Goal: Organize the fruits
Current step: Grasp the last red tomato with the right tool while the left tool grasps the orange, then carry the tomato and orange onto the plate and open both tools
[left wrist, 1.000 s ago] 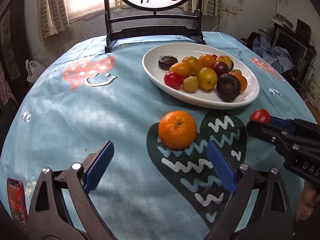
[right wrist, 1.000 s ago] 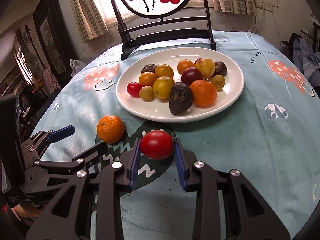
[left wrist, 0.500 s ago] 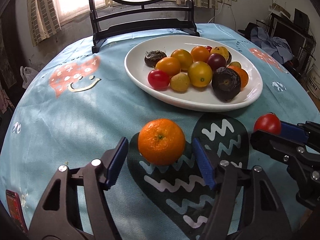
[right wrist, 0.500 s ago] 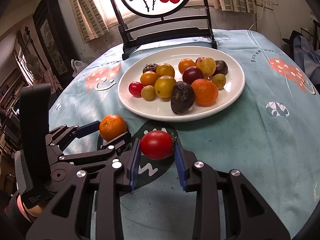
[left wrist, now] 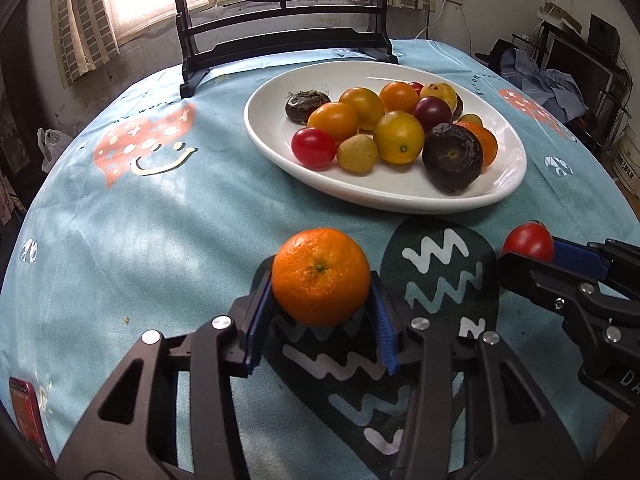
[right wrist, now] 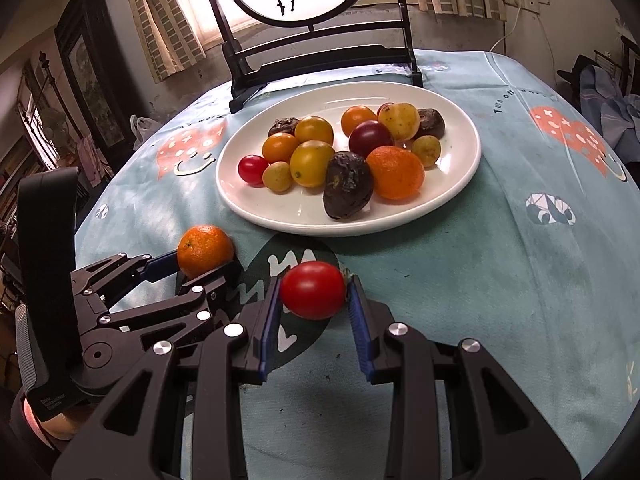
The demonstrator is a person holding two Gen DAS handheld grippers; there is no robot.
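Note:
My left gripper (left wrist: 320,300) is shut on an orange mandarin (left wrist: 320,277), its blue pads pressed on both sides; the mandarin also shows in the right wrist view (right wrist: 205,250). My right gripper (right wrist: 313,298) is shut on a red tomato (right wrist: 313,290), which also shows in the left wrist view (left wrist: 528,240). Both sit just in front of the white oval plate (left wrist: 384,196), (right wrist: 280,212), which holds several tomatoes, small yellow fruits, an orange and dark wrinkled fruits.
A dark wooden stand (left wrist: 280,40) with a round painted panel rises behind the plate. The round table wears a light blue printed cloth (left wrist: 140,216). A red phone (left wrist: 28,416) lies at the near left edge.
My left gripper moved forward around the mandarin and closed on it. My right gripper kept its hold on the tomato and barely moved.

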